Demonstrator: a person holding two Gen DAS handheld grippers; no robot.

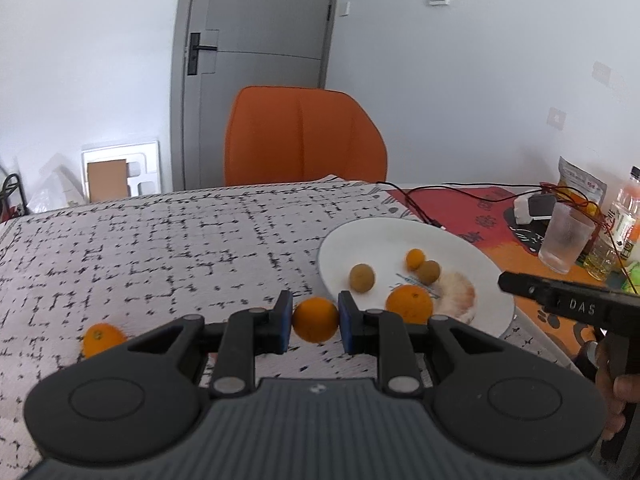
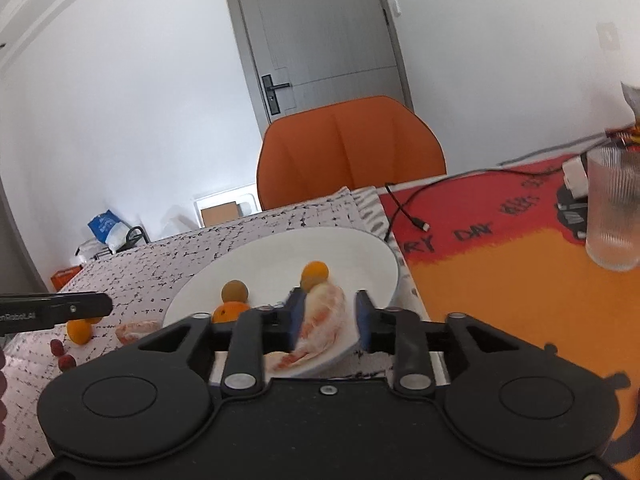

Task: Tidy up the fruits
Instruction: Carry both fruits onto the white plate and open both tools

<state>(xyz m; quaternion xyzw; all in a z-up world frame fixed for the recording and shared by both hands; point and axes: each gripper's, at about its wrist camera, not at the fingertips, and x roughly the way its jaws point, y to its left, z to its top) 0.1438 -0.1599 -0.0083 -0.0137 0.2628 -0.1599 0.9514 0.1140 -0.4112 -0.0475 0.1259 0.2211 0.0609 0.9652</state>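
My left gripper (image 1: 315,320) is clamped on a small round orange fruit (image 1: 315,319), both blue pads (image 1: 285,320) pressing its sides just above the black-flecked white tablecloth (image 1: 160,248), near the rim of the round white plate (image 1: 496,280).

My right gripper (image 2: 328,316) stands loosened over that plate (image 2: 280,256): a peeled pinkish grapefruit segment (image 2: 322,320) lies between its blue pads (image 2: 364,312), against the left one and clear of the right, so it is not gripped. The segment's long axis runs from near me up toward the far side of the plate, leaning a little right.

Also on the plate are a larger orange (image 1: 409,303), a small orange (image 1: 415,259) and two brownish round fruits (image 1: 362,277). Another orange (image 1: 102,338) and a second peeled segment (image 2: 136,330) sit on the cloth. To the right lies a red-and-orange mat (image 2: 520,280) with a ribbed clear glass (image 2: 614,216). Beyond the table stand an orange chair (image 1: 300,140) and a grey door (image 1: 260,12) in a white wall.
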